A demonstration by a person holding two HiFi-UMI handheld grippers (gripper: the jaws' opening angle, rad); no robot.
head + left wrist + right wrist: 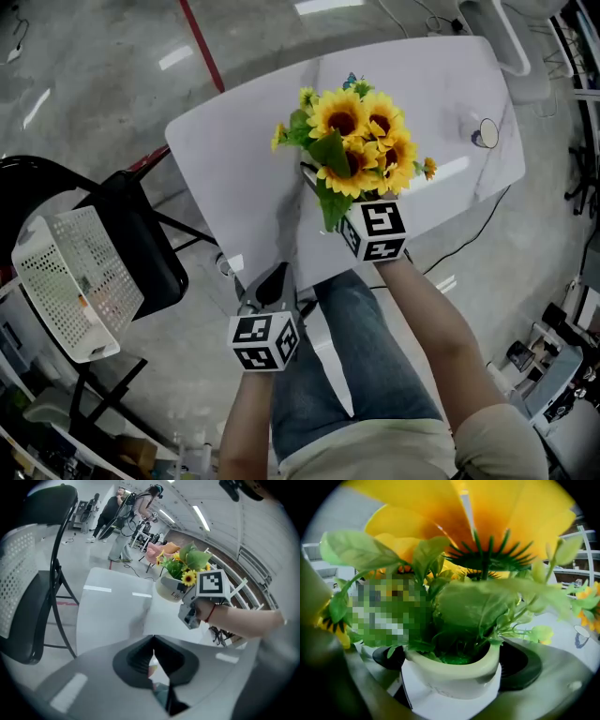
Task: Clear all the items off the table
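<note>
Over the near half of the white table (pixel 234 159), the right gripper (pixel 349 217) is clamping its jaws on either side of a small cream pot (pixel 454 679), which is carrying a bunch of artificial sunflowers (pixel 361 141) with broad green leaves. The left gripper view is showing the pot riding upright and seemingly clear of the tabletop, its shadow falling on the surface below. The left gripper (pixel 272 281) is hovering at the table's near edge, to the left of the pot and well apart from it; its jaws are pressing together with nothing between them. A small round object (pixel 486 133) is sitting on the table towards its far right corner. Off to the left, a white perforated basket (pixel 70 281) is resting on a black chair (pixel 141 244).
</note>
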